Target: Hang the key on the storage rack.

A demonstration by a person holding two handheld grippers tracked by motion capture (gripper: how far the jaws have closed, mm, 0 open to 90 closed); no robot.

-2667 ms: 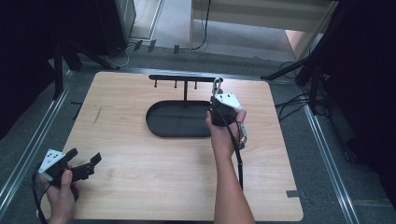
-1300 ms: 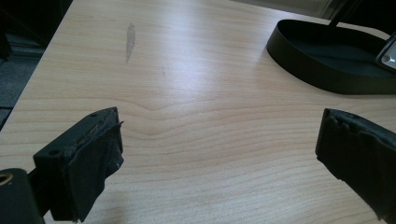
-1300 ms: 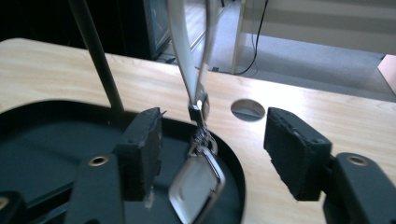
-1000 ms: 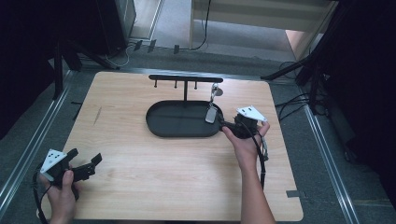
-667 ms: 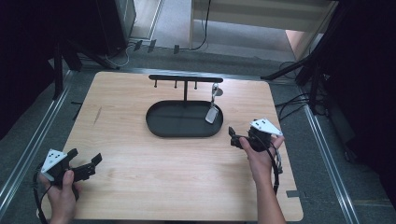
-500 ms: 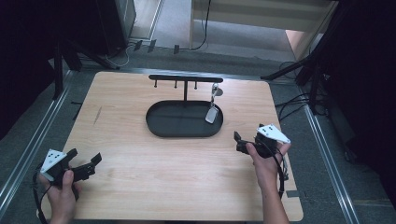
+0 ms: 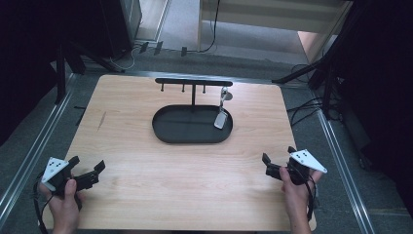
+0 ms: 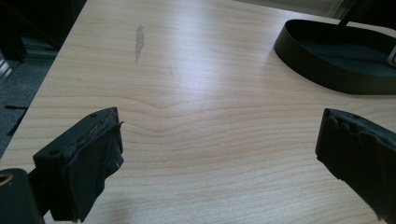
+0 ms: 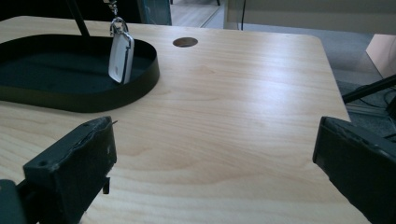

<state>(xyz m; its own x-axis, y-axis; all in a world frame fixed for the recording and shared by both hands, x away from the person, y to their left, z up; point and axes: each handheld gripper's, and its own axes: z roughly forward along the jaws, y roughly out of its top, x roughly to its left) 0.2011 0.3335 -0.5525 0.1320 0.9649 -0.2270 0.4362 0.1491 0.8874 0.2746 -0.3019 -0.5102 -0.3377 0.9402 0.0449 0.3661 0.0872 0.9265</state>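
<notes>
The right gripper had pulled back from the stand to the bench's near right corner, jaws wide apart and empty. The key fob hung from the rack's right hook over the black tray, so the hanging looked done. The left gripper stayed gaping, empty, at the near left.

The key fob hangs from something cut off at 12 o'clock in the right gripper view; its markings are too tiny to read.
</notes>
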